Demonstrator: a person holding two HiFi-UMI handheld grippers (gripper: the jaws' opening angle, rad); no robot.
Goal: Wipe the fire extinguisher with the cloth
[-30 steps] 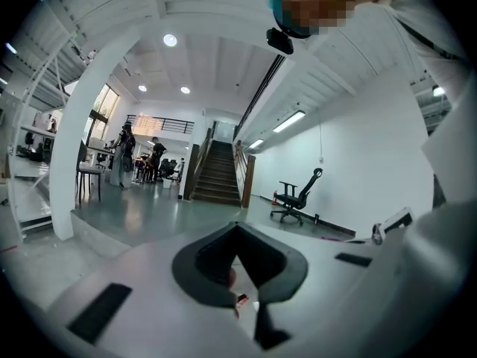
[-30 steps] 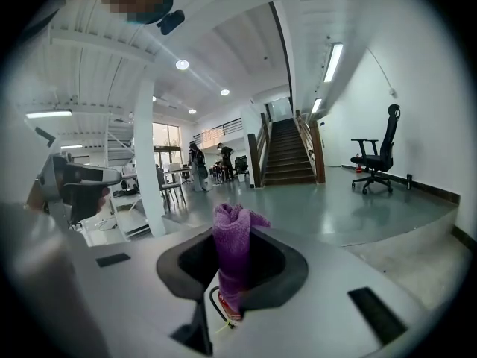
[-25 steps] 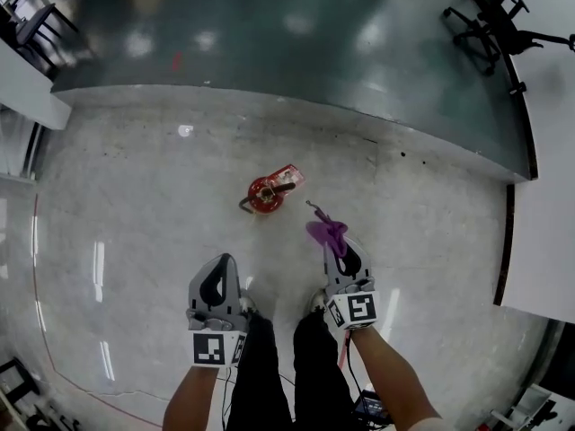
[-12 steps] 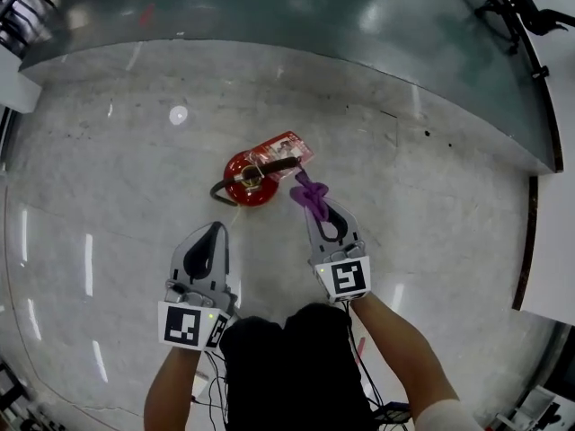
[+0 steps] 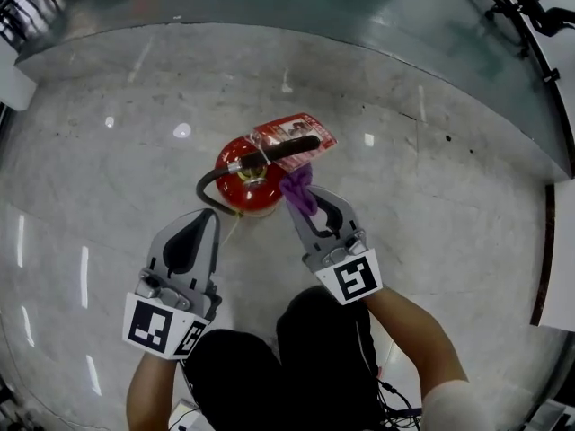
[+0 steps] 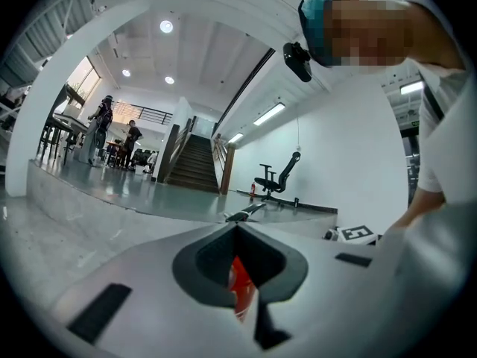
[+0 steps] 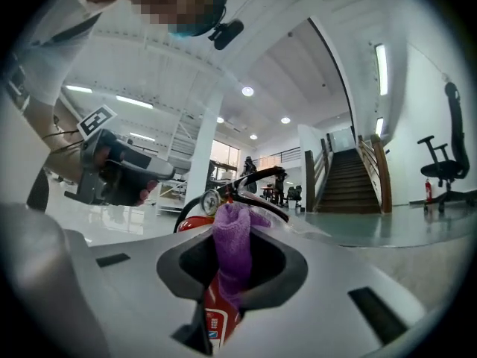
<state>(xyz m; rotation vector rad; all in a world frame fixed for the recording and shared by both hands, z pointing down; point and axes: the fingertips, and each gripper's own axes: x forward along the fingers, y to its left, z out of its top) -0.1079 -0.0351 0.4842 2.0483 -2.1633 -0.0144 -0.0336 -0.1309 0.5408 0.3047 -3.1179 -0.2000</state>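
The right hand-held gripper [image 5: 304,200] has its jaws clamped on the purple cloth [image 5: 296,185]. In the right gripper view the cloth [image 7: 234,237] stands up out of the jaw opening as a bunched wad, and its free end projects ahead of the tips.

Directly ahead of this hand-held gripper, and slightly to its left, the fire extinguisher [image 5: 245,185] stands upright on the floor [image 5: 431,223]. Its long axis is vertical, so the head view looks down onto its top. The cloth lies at the near-right shoulder of the cylinder, just under the black handle [image 5: 289,148]. No view confirms contact.

In the right gripper view the pressure gauge [image 7: 211,201] sits just above and to the left of the cloth. The red body [image 7: 218,315] shows through the jaw gap below.

The left hand-held gripper [image 5: 201,221] has its jaws together on nothing. It is near the cylinder on its near-left side, with the black hose [image 5: 208,194] looping between them. The right hand-held gripper is the nearer of the two.

Judgement: the wipe runs down or around the cylinder, along a vertical surface. The handle, the hose and a red tag [image 5: 296,131] crowd the top. The floor gives open room to either side and beyond, and the person's legs stand close behind both grippers.
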